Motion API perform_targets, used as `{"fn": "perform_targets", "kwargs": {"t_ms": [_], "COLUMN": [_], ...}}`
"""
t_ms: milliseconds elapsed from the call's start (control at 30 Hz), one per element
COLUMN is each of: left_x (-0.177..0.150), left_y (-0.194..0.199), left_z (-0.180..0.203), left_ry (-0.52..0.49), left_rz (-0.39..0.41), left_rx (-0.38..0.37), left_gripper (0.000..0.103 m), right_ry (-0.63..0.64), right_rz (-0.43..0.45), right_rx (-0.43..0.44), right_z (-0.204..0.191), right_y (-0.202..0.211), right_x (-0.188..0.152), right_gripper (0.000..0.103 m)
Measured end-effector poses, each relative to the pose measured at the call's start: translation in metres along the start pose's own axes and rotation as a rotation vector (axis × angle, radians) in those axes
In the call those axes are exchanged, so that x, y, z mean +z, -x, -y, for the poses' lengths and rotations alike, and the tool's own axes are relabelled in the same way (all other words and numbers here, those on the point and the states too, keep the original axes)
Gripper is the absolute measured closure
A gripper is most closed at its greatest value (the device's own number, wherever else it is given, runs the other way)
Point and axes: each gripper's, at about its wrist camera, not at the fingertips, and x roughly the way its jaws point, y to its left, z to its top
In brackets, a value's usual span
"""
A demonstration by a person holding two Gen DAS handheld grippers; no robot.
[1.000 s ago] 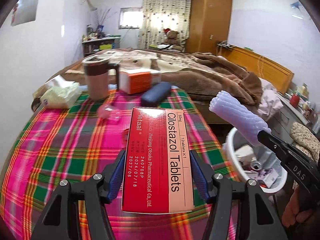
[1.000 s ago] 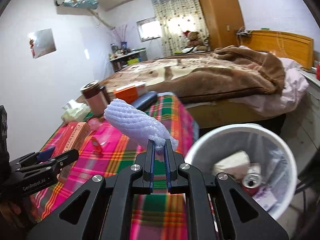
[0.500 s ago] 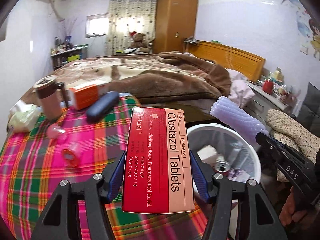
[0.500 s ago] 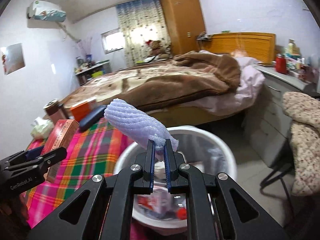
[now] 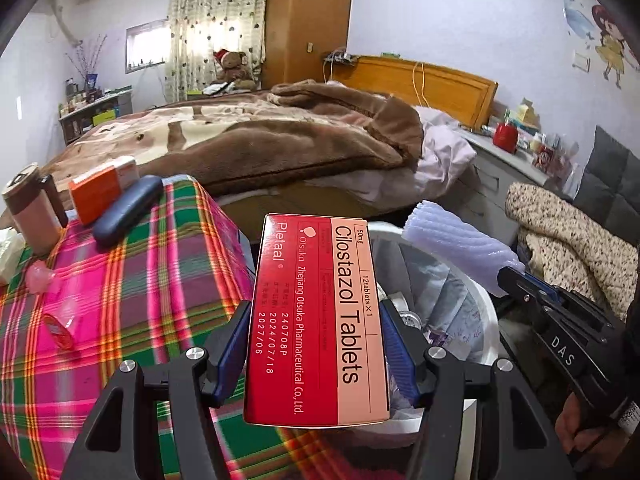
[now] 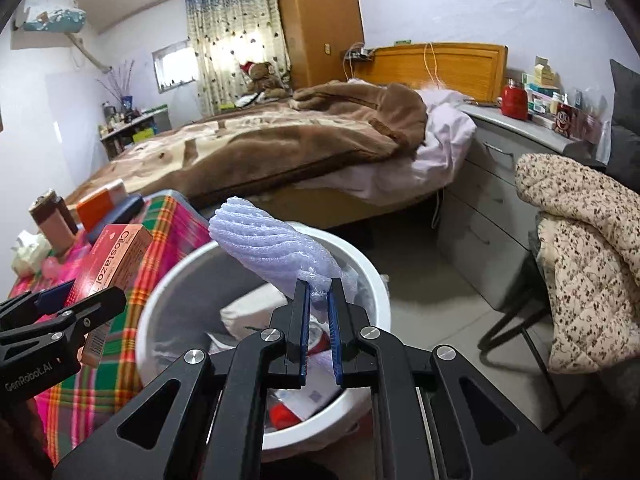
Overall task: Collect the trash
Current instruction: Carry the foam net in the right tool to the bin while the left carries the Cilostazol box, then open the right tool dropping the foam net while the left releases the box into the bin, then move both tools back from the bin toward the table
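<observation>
My left gripper (image 5: 314, 320) is shut on a red Cilostazol tablet box (image 5: 320, 264), held upright at the table's right edge beside the rim of a white trash bin (image 5: 486, 308). In the right wrist view the same box (image 6: 116, 256) shows at the left, just outside the bin's rim (image 6: 360, 256). My right gripper (image 6: 319, 290) is shut on the end of a lavender foam net sleeve (image 6: 276, 248), which hangs over the bin's mouth. Inside the bin lie a can, paper and plastic wrappers. The foam sleeve (image 5: 456, 244) also shows to the right of the box.
A plaid-covered table (image 5: 140, 280) carries a brown tumbler (image 5: 32, 212), an orange box (image 5: 100, 192), a dark blue case (image 5: 128, 208) and small pink items. A bed stands behind, grey drawers (image 6: 480, 208) at the right, and a chair with a floral blanket (image 6: 580, 248) near the bin.
Both grippers have swung right, from above the plaid table towards the white bin. The foam sleeve now hangs over the bin's mouth. Both grips are unchanged.
</observation>
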Motion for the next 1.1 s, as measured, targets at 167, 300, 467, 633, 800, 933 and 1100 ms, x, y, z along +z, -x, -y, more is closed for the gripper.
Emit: {"fn": "perform_targets", "kwargs": {"t_ms": [167, 300, 467, 633, 800, 933, 1100], "left_x": [-0.001, -0.002, -0.002, -0.002, -0.002, -0.002, -0.002], "left_y": [-0.015, -0.021, -0.022, -0.016, -0.007, 0.001, 0.013], "left_z": [0.003, 0.002, -0.001, -0.005, -0.013, -0.019, -0.03], "left_ry": [0.0, -0.003, 0.005, 0.017, 0.037, 0.049, 0.068], "left_rz": [-0.027, -0.037, -0.038, -0.029, -0.015, -0.001, 0.017], "left_rx": [-0.006, -0.007, -0.012, -0.012, -0.008, -0.001, 0.015], "left_gripper": [0.041, 0.041, 0.034, 0.034, 0.034, 0.034, 0.034], "right_ry": [0.002, 0.011, -0.003, -0.002, 0.015, 0.021, 0.028], "right_rz": [-0.032, -0.056, -0.101, -0.101, -0.09, -0.071, -0.045], "right_rx": [-0.014, -0.016, -0.004, 0.024, 0.025, 0.037, 0.05], "right_z": [0.003, 0.004, 0.007, 0.004, -0.002, -0.006, -0.014], "right_y": [-0.006, -0.009, -0.014, -0.009, -0.006, -0.001, 0.004], "right_x": [-0.003, -0.006, -0.007, -0.008, -0.007, -0.005, -0.002], "right_gripper": [0.093, 0.092, 0.081, 0.06, 0.06, 0.06, 0.059]}}
